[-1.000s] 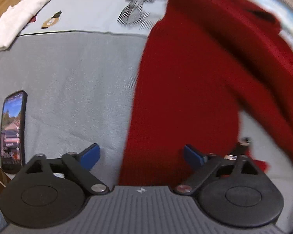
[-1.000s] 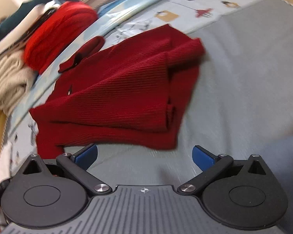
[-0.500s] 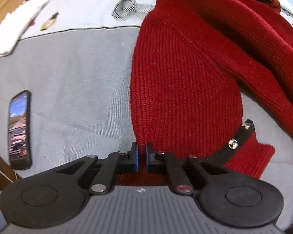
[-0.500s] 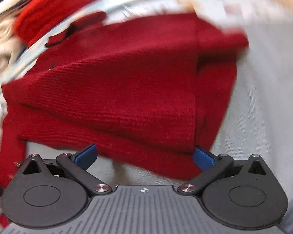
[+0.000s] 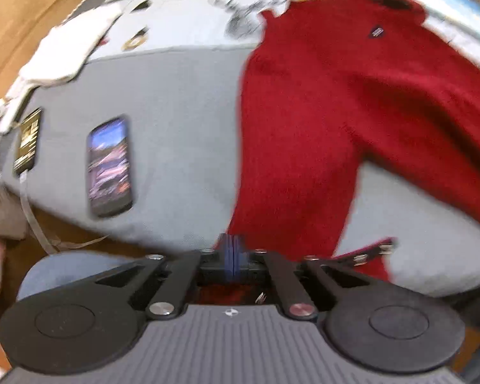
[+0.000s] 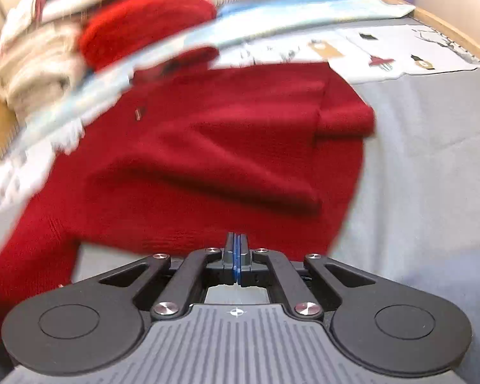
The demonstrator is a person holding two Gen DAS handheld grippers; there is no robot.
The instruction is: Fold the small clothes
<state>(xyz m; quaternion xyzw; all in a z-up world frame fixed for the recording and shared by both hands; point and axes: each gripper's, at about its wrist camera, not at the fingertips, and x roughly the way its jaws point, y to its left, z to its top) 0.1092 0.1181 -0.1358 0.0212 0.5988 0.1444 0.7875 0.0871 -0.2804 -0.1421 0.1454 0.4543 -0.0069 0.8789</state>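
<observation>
A red knit sweater [image 5: 320,121] lies spread on a grey cloth-covered surface [image 5: 176,121], collar at the far end. My left gripper [image 5: 233,249] is shut on the sweater's near hem corner, and red fabric shows under its jaws. In the right wrist view the same sweater [image 6: 208,160] has one sleeve folded across the body. My right gripper [image 6: 236,249] is shut on the sweater's near bottom edge.
Two phones lie left of the sweater, one lit [image 5: 109,166] and one at the edge [image 5: 27,142]. A white folded cloth [image 5: 67,54] sits at the far left. A pile of clothes with a red piece [image 6: 144,22] and a beige piece [image 6: 38,67] stands beyond the sweater.
Both grippers went from open to shut on the sweater's near edge, the left first. The left gripper has since risen and drawn back, lifting the hem.
</observation>
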